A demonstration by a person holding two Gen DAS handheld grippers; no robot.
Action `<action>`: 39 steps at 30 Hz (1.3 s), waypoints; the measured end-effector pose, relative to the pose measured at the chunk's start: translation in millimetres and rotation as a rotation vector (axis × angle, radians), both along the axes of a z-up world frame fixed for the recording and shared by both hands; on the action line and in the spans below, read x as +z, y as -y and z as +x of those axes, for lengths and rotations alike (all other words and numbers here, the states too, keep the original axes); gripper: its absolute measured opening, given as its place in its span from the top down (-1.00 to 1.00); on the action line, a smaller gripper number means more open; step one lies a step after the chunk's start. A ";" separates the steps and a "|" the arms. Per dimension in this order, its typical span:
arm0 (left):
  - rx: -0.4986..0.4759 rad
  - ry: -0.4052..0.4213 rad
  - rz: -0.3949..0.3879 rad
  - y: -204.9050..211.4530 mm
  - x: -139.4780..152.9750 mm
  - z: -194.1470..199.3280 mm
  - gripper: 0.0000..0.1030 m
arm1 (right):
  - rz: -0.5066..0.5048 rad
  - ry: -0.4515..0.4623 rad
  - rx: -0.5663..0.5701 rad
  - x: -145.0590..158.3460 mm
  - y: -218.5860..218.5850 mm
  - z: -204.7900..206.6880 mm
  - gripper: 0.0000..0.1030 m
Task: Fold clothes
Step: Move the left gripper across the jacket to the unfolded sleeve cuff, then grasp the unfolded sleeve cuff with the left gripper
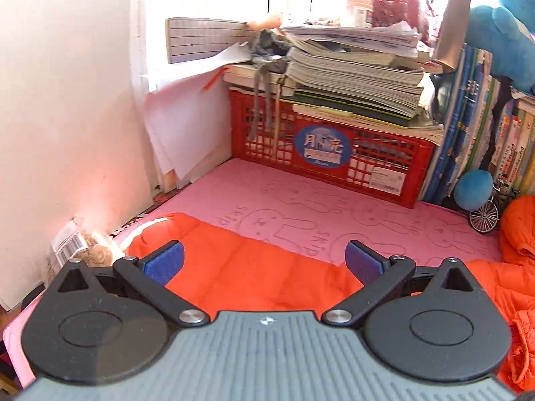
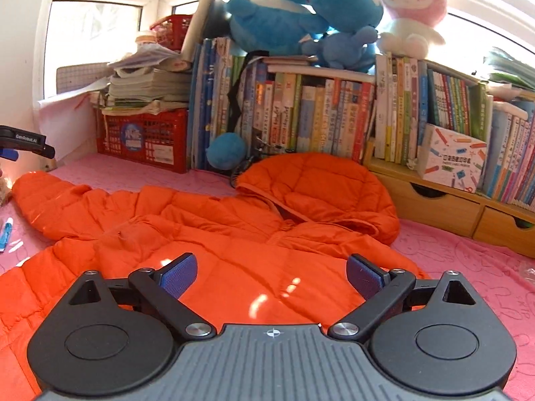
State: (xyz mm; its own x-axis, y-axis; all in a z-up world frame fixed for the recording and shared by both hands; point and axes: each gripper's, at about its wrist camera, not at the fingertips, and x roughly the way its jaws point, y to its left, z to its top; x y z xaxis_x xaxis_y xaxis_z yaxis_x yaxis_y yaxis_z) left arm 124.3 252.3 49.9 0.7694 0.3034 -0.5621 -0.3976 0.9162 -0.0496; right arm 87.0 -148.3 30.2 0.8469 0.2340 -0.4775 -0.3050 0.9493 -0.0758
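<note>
An orange quilted hooded jacket [image 2: 207,234] lies spread on the pink mat [image 2: 468,267]. Its hood [image 2: 317,187] points toward the bookshelf and one sleeve [image 2: 50,197] stretches to the left. My right gripper [image 2: 271,275] is open and empty, just above the jacket's body. My left gripper [image 1: 264,262] is open and empty over the end of the orange sleeve [image 1: 234,267]. More of the jacket [image 1: 515,254] shows at the right edge of the left wrist view. The left gripper's tip [image 2: 23,142] shows at the left edge of the right wrist view.
A red crate [image 1: 331,160] with stacked papers [image 1: 354,73] stands at the back by the white wall [image 1: 67,117]. A bookshelf [image 2: 334,113] with plush toys [image 2: 301,16] lines the rear, with wooden drawers [image 2: 444,200]. A small model bicycle [image 1: 485,214] stands near the hood. A pen [image 2: 6,234] lies at the left.
</note>
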 end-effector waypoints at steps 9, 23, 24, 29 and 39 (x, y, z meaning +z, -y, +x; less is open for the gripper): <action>0.052 -0.084 -0.078 -37.4 -26.0 -10.4 -1.00 | -0.019 -0.071 0.074 -41.1 -81.4 31.3 -0.68; 0.028 -0.169 -0.258 -31.5 -58.2 0.9 -0.64 | 0.033 -0.135 0.040 -58.7 -70.6 38.6 -0.88; 0.027 -0.157 -0.285 -29.9 -59.1 -3.0 -0.64 | 0.035 -0.136 0.040 -58.8 -70.5 38.9 -0.89; 0.089 -0.129 -0.290 -31.7 -65.4 1.4 -0.64 | 0.037 -0.141 0.040 -59.0 -70.1 38.9 -0.90; 0.072 0.039 -0.439 -32.5 -62.0 26.5 0.82 | 0.040 -0.146 0.038 -59.1 -69.5 38.9 -0.92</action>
State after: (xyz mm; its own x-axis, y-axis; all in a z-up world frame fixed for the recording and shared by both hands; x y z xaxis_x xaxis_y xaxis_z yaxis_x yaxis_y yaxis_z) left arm 150.8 284.8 -12.2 0.7781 0.0961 -0.6207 -0.4500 0.7748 -0.4441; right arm 125.9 -78.8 -28.9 0.7595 0.2857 -0.5845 -0.3457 0.9383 0.0095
